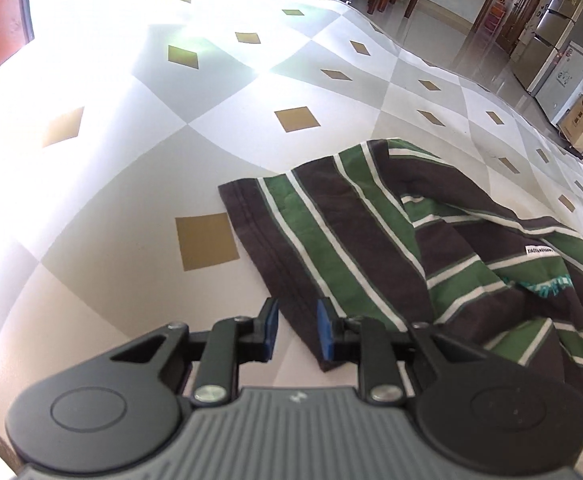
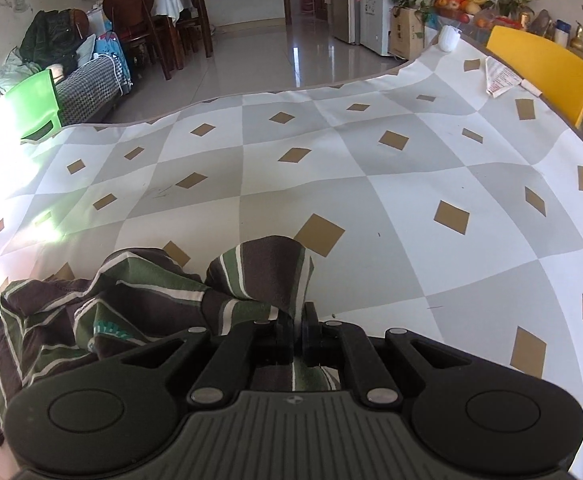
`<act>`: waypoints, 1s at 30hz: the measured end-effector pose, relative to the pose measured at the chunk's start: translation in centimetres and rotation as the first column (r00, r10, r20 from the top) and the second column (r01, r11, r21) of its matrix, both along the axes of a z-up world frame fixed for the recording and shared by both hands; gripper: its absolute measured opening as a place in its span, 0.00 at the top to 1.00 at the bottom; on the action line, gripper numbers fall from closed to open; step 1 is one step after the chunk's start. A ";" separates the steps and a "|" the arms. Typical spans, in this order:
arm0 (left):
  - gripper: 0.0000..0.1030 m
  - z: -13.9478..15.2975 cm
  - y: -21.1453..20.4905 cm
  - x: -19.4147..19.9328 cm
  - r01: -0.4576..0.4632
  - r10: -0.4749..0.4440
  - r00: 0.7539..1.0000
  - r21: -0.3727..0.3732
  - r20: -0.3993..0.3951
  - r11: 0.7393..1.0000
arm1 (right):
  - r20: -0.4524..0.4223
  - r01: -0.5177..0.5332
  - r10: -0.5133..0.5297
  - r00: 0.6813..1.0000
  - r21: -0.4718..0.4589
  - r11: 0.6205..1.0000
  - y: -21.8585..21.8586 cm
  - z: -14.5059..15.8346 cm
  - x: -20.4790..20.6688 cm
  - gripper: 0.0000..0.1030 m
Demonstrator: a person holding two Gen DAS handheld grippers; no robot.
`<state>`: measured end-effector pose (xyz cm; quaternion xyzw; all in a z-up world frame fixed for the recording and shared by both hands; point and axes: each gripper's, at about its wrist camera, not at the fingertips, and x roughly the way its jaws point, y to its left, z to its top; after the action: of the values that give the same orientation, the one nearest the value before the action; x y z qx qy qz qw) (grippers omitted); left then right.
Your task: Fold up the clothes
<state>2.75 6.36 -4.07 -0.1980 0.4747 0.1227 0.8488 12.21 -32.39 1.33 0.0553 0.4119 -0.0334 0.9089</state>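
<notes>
A striped shirt in brown, green and white lies rumpled on the checked tablecloth. My left gripper hovers at the shirt's near left corner. Its blue pads stand a narrow gap apart, with the dark hem running between them and bare cloth showing beside the left pad. In the right wrist view my right gripper is shut on a fold of the shirt. That fold stands up in a peak in front of the jaws, and the rest of the garment trails off to the left.
The tablecloth stretches far ahead. A yellow chair back stands at the far right edge and a green chair at the far left. A white cup and a paper packet lie near the far corner.
</notes>
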 end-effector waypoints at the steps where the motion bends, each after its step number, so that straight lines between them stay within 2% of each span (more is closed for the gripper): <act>1: 0.81 -0.1 -0.3 0.0 0.018 -0.018 1.000 -0.032 0.001 0.999 | -0.003 0.006 -0.006 1.000 0.021 1.000 -0.4 0.1 -0.1 0.91; 2: 0.76 -0.1 -0.7 -0.1 0.032 -0.032 0.999 -0.063 0.002 0.997 | 0.000 0.016 -0.016 1.000 0.040 0.999 -0.7 0.2 -0.3 0.77; 3: 0.71 -0.2 -1.2 -0.2 0.053 -0.052 0.999 -0.110 0.005 0.993 | 0.003 0.025 -0.025 1.000 0.059 0.998 -1.0 0.3 -0.5 0.71; 5: 0.65 -0.3 -2.4 -0.3 0.092 -0.091 0.996 -0.162 0.016 0.982 | 0.008 0.034 -0.034 0.999 0.084 0.996 -1.5 0.5 -0.9 0.66; 8: 0.46 -0.5 -4.4 -0.4 0.139 -0.137 0.990 -0.204 0.021 0.969 | 0.013 0.009 -0.010 1.000 0.102 0.995 -1.7 0.9 -1.4 0.60; 9: 0.43 -0.7 -5.0 -0.4 0.151 -0.150 0.988 -0.222 0.022 0.963 | 0.012 0.001 -0.002 1.000 0.106 0.994 -1.7 0.9 -1.6 0.59; 13: 0.39 -1.6 -7.0 -0.4 0.179 -0.183 0.983 -0.285 0.013 0.942 | -0.025 -0.018 0.022 0.999 0.134 0.991 -2.1 0.5 -1.8 0.56; 15: 0.37 -2.0 -7.7 -0.3 0.179 -0.185 0.983 -0.307 0.009 0.935 | -0.066 -0.012 0.025 0.997 0.178 0.984 -2.7 -0.1 -1.9 0.54; 22: 0.29 -2.4 -9.5 0.6 0.186 -0.182 0.982 -0.367 0.044 0.911 | -0.180 0.084 -0.032 0.983 0.289 0.954 -5.3 -2.0 -2.3 0.53; 30: 0.28 -3.1 -11.0 1.8 0.166 -0.157 0.986 -0.397 0.056 0.902 | -0.248 0.100 -0.030 0.968 0.275 0.956 -6.1 -4.1 -2.5 0.52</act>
<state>4.51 -4.62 -7.12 -0.3289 0.4947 -0.0501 0.8029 9.74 -38.53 -2.79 0.1949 0.5176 -0.0104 0.8331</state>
